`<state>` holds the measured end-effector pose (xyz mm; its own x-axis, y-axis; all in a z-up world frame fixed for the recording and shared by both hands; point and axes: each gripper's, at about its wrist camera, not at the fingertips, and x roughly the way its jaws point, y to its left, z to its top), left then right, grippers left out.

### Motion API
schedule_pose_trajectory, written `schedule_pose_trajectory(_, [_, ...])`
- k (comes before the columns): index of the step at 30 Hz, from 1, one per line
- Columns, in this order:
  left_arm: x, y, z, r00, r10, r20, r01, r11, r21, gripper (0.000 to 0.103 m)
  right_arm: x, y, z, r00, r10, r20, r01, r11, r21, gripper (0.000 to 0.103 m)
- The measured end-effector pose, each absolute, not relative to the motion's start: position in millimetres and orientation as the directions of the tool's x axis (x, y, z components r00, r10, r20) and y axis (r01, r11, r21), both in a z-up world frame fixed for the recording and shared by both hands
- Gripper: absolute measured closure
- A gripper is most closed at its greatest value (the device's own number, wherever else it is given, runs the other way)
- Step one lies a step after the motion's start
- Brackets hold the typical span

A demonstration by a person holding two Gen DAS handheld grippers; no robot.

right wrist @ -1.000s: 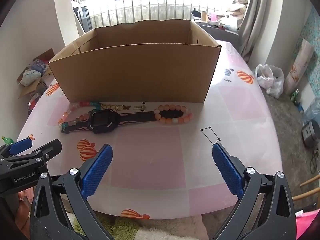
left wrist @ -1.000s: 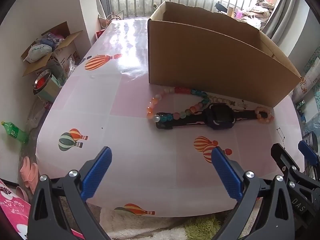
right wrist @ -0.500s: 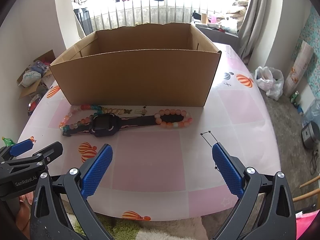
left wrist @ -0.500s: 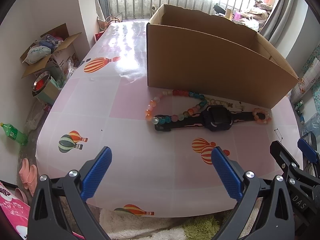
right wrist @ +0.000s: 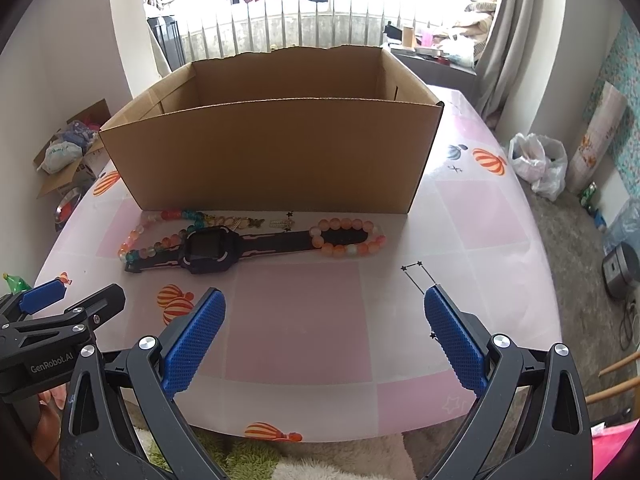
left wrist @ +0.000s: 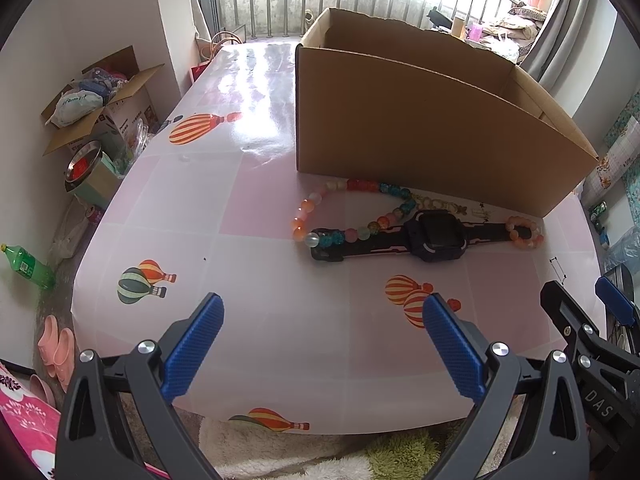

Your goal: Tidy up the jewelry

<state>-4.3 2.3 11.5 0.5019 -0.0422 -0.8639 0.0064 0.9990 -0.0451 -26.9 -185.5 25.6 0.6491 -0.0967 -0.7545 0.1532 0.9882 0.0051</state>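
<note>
A black watch (left wrist: 438,235) (right wrist: 208,249) lies flat on the pink table in front of an open cardboard box (left wrist: 432,136) (right wrist: 276,152). A multicoloured bead bracelet (left wrist: 344,212) (right wrist: 154,236) lies at its left end, an orange bead bracelet (left wrist: 524,232) (right wrist: 346,238) at its right end. A thin gold chain (right wrist: 240,222) lies between watch and box. My left gripper (left wrist: 320,344) is open near the table's front edge, empty. My right gripper (right wrist: 324,336) is open too, also empty, short of the jewelry.
The table (right wrist: 304,320) carries balloon prints, and a thin black-star chain (right wrist: 418,276) lies near my right fingertip. On the floor at left are a carton of clutter (left wrist: 100,100) and a green bottle (left wrist: 28,266). White bags (right wrist: 540,160) sit at right.
Both grippers have drawn back and risen slightly, so the jewelry and box appear a little farther away. Nothing on the table has moved; both stay open.
</note>
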Motion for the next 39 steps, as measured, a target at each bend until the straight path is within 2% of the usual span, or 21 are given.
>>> schedule_pose_trajectory(39, [-5.0,6.0,4.8,0.49,-0.01,-0.872,-0.016,1.0,-0.02,0.006,-27.0,-186.5,25.5,0.653,-0.103,-0.75,0.155,0.988,-0.001,0.008])
